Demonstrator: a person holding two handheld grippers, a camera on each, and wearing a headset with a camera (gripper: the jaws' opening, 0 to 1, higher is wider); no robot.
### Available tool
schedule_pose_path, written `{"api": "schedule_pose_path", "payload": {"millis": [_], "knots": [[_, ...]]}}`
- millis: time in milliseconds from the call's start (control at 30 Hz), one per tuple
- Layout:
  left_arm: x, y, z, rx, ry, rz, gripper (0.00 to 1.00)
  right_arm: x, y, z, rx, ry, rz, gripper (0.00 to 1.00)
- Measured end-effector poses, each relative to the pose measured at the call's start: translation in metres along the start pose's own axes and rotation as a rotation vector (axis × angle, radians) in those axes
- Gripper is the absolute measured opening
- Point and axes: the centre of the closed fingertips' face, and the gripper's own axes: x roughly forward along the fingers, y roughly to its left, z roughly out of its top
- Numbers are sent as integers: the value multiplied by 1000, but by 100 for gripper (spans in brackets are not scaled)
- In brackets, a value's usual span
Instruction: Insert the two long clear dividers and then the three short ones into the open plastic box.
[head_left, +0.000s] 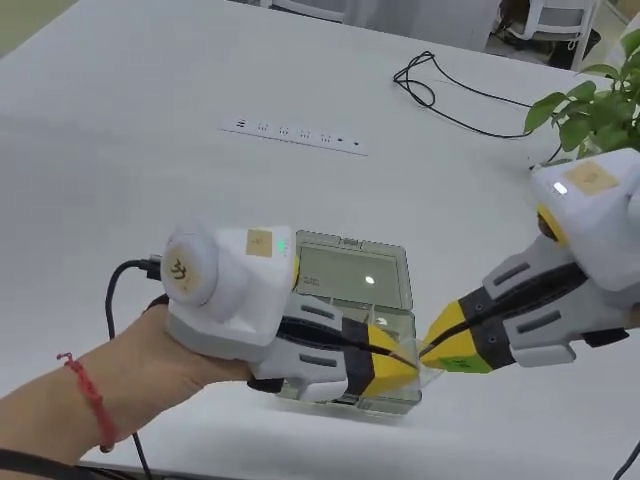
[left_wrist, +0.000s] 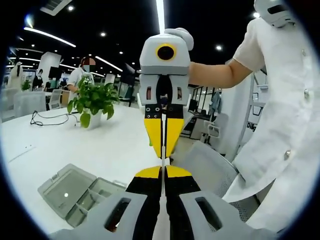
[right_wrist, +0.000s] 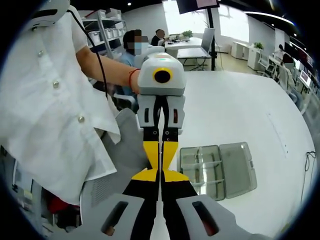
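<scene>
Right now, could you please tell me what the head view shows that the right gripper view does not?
Head view: a green leafy plant beside the right claw, whose white body is seen from outside. Right gripper view: the person's white buttoned shirt and white shelving behind. Both: the open clear plastic box, the wrist's red cord bracelet, and the yellow-tipped left claw meeting the right one, both shut.

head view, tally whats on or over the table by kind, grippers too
grippers: 2 (left gripper, right gripper)
plastic box: 1
power strip: 1
black cable: 1
potted plant: 1
total: 6
</scene>
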Motion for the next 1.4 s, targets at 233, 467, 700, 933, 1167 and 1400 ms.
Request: {"api": "schedule_pose_path", "payload": {"millis": [233,467,700,933,1167,1400], "knots": [[0,2,-3,-7,8,7,0,1,-1,1,2,-2,-8,3],[-2,4,-3,-7,10,23,4,1,-2,1,-1,0,-12,3],[-6,7,-6,-4,18,40,7,1,-4,1,-3,3,-22,3],[-11,11,-9,-11,24,67,11,-1,-7,-2,-1,6,-37,3],[-16,17,-11,-12,28,94,18,-3,-11,-5,2,12,-55,3],[-25,24,-13,-15,28,130,29,-5,-16,-8,10,16,-71,3]]}}
